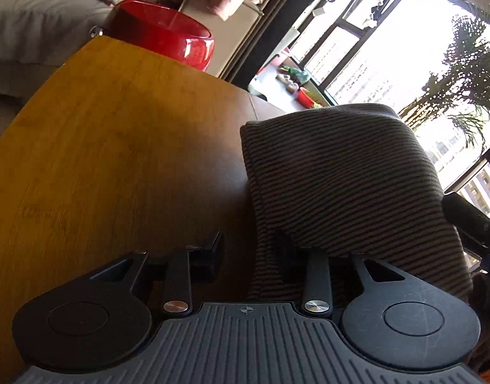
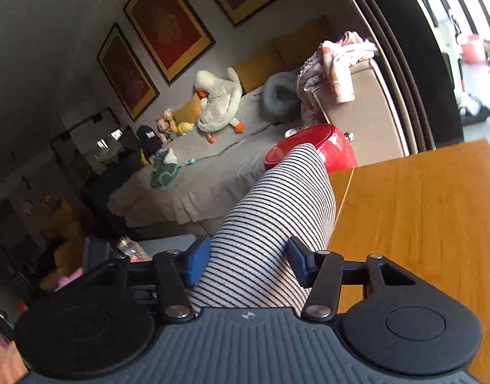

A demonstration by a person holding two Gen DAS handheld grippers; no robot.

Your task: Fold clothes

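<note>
A black-and-white striped garment (image 1: 341, 179) lies folded on the wooden table (image 1: 117, 147), draped over the right finger of my left gripper (image 1: 249, 256). The left gripper's jaws stand apart, with a fold of the cloth between them near the right finger. In the right wrist view the same striped garment (image 2: 270, 217) runs up between the blue fingers (image 2: 198, 264) of my right gripper (image 2: 248, 264), which stand wide apart on either side of it at the table's (image 2: 421, 211) left edge. Whether they press the cloth is unclear.
A red round container (image 1: 168, 35) stands just past the table's far corner, also in the right wrist view (image 2: 325, 147). Behind are a grey bed with plush toys (image 2: 219, 99), a beige sofa arm with pink cloth (image 2: 337, 67), windows and a palm plant (image 1: 462, 73).
</note>
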